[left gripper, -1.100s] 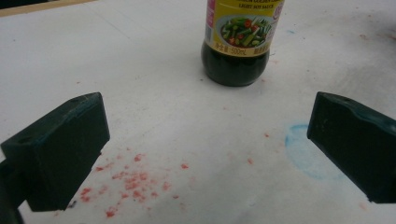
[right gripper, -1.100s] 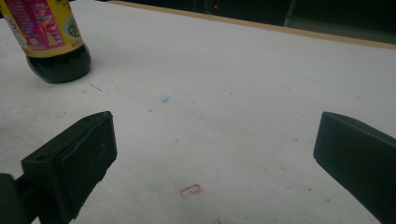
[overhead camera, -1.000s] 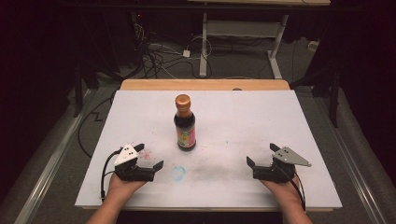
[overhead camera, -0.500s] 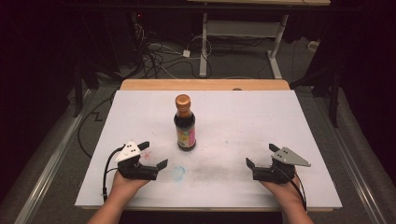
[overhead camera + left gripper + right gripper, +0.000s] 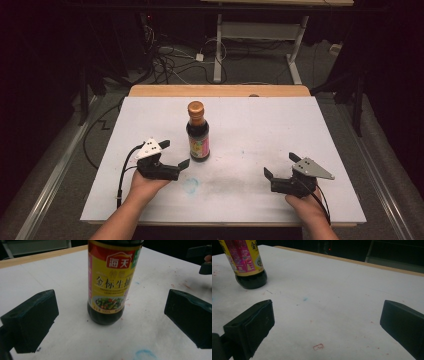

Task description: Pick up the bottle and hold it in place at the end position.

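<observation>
A dark soy sauce bottle (image 5: 198, 132) with an orange cap and a yellow-red label stands upright near the middle of the white table top (image 5: 260, 117). My left gripper (image 5: 175, 154) is open just left of and below the bottle, pointing at it. In the left gripper view the bottle (image 5: 110, 285) stands between and a little beyond the two black fingers (image 5: 35, 317), untouched. My right gripper (image 5: 281, 165) is open near the front right, with nothing in it. The right gripper view has the bottle (image 5: 247, 262) far off at the upper left.
A wooden strip (image 5: 220, 90) runs along the table's far edge. A blue smudge (image 5: 190, 185) marks the surface in front of the bottle. Cables (image 5: 170, 60) and a white desk frame (image 5: 260, 35) lie on the floor beyond.
My left gripper has moved forward and right, closer to the bottle, and turned towards it. The right gripper has barely shifted.
</observation>
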A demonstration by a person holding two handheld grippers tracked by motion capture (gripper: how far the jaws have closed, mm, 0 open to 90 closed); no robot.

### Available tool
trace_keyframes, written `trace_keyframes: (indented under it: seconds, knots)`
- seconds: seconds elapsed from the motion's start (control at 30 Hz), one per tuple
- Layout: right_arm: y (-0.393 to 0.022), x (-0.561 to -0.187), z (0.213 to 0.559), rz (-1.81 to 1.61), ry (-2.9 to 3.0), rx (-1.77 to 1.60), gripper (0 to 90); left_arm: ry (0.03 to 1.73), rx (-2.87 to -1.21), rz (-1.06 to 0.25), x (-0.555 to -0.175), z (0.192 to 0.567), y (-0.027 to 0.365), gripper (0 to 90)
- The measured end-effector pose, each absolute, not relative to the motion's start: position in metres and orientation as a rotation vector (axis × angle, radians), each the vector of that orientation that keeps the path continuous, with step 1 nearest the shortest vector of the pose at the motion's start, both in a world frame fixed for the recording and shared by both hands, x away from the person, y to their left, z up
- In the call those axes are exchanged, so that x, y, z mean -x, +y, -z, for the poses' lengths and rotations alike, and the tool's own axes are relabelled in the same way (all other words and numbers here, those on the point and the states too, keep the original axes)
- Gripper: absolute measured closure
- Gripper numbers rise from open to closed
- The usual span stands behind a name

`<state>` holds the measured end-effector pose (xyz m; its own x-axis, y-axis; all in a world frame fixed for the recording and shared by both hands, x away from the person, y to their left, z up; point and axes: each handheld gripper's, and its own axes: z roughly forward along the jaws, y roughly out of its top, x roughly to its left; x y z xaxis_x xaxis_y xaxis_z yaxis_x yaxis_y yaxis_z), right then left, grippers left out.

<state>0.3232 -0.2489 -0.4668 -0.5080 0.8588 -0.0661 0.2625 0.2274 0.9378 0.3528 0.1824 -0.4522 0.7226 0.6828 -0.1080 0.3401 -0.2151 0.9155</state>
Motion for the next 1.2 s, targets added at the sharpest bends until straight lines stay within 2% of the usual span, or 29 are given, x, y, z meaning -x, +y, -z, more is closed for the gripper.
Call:
trace_keyframes:
  seconds: [0.47, 0.77, 0.97, 1.2]
  knots:
    - [-0.25, -0.324, 0.468, -1.27, 1.917, -1.04, 0.0, 0.765, -1.832, -0.378, -0.38, 0.439, 0.159, 0.5]
    - [-0.251, -0.324, 0.469, -1.271, 1.921, -1.046, 0.0, 0.747, -1.841, -0.358, -0.395, 0.436, 0.148, 4.3]
    - [-0.252, -0.325, 0.469, -1.271, 1.92, -1.049, 0.0, 0.729, -1.849, -0.347, -0.402, 0.437, 0.141, 14.2]
    - [-0.253, -0.325, 0.469, -1.272, 1.92, -1.052, 0.0, 0.717, -1.859, -0.378, -0.404, 0.434, 0.134, 19.4]
